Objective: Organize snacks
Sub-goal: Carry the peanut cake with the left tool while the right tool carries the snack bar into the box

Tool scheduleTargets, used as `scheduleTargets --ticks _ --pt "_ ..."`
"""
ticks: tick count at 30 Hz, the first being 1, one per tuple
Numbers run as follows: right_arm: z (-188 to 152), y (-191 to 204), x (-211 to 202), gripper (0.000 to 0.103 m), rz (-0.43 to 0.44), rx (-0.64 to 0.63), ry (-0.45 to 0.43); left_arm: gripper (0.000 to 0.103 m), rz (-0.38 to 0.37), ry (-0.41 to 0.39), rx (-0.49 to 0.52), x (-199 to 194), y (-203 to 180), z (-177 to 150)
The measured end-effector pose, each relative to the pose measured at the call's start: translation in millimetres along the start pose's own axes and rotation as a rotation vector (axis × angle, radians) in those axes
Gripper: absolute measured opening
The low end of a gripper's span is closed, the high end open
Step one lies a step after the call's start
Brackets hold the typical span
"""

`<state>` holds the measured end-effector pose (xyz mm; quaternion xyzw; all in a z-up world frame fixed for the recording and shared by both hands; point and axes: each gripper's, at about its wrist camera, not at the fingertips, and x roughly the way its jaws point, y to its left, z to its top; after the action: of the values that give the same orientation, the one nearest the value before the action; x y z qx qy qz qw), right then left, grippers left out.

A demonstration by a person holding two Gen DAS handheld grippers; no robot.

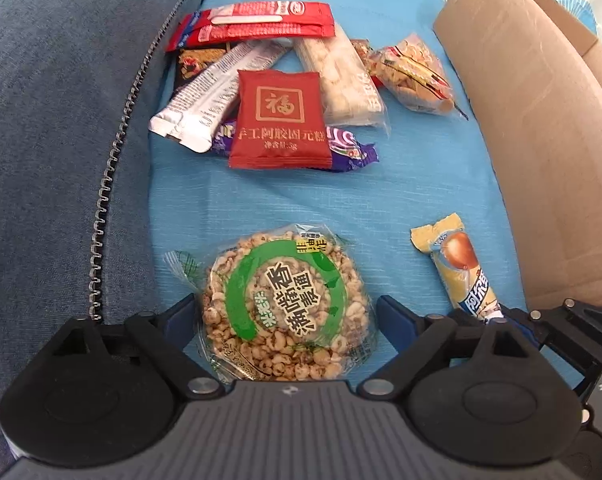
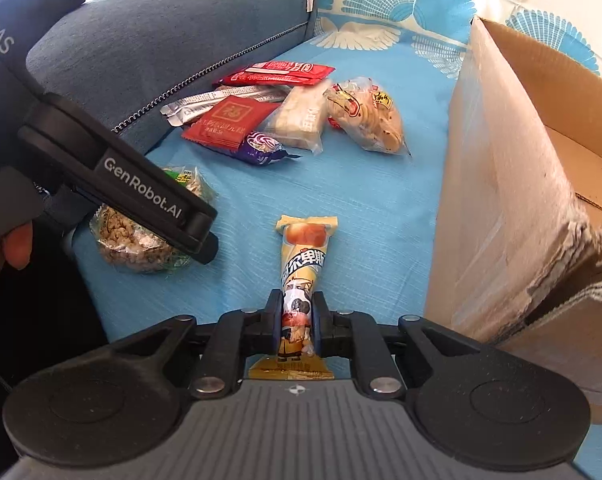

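Here the yellow candy stick (image 2: 301, 276) lies on the blue bedsheet (image 2: 361, 200), right claw (image 2: 297, 320) clamped on its near half; light, crinkly, slippery. The round rice cake (image 1: 285, 308), brittle, sits between the left claw (image 1: 285, 312)'s spread fingers. Only the right view shows inside the cardboard box (image 2: 501, 200).

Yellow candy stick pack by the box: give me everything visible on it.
The yellow candy stick pack is a slim, glossy plastic wrapper with crimped ends, printed with a round caramel-coloured sweet, blue Chinese lettering and a cartoon cow. It lies flat on the blue sheet, lengthwise along the right gripper, whose fingers are closed on its lower half. The cardboard box stands to its right, apart from it.
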<state>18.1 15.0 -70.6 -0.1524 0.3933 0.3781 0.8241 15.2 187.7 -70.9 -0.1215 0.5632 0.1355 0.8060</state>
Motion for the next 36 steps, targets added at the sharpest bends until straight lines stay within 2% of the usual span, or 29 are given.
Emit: scheduleTargets --ticks 5,10,13,18,21,24,27,29,32,36 --pt "1.4 -2.8 -4.0 0.013 -0.016 0.005 -0.017 0.088 -0.005 -0.059 -0.029 -10.0 2.2 -4.4" --pt "5.9 -1.1 -22.1 0.013 -0.02 0.003 -0.086 0.088 -0.055 -0.19 -0.053 -33.1 7.5 -13.4" --pt "11.7 -1.0 -37.9 0.013 -0.004 -0.005 -0.135 0.088 -0.09 -0.305 -0.082 -50.7 11.6 -21.3" --pt "23.9 -7.8 -73.8 0.013 0.057 0.004 -0.195 0.088 -0.17 -0.551 -0.138 -84.7 21.3 -43.4" --pt "39.9 -19.9 -102.6 0.013 0.091 -0.006 -0.263 0.088 -0.216 -0.647 -0.159 -96.0 25.5 -52.8" --pt "52.4 -37.5 -126.2 0.013 0.096 -0.035 -0.328 0.088 -0.231 -0.704 -0.156 -105.0 24.2 -55.7" --pt "51.1 -59.7 -134.8 0.013 0.056 -0.04 -0.39 0.088 -0.221 -0.735 -0.124 -109.4 14.8 -58.7" --pt "42.6 -79.2 -129.4 0.013 0.035 0.023 -0.405 0.088 -0.217 -0.74 -0.106 -109.8 9.0 -57.8" --pt "32.1 -99.8 -115.2 0.013 0.003 0.13 -0.382 0.088 -0.195 -0.758 -0.08 -112.7 1.3 -61.0" --pt "31.9 -106.5 -115.9 0.013 -0.025 0.133 -0.439 0.088 -0.168 -0.787 -0.051 -115.2 -8.4 -61.7"
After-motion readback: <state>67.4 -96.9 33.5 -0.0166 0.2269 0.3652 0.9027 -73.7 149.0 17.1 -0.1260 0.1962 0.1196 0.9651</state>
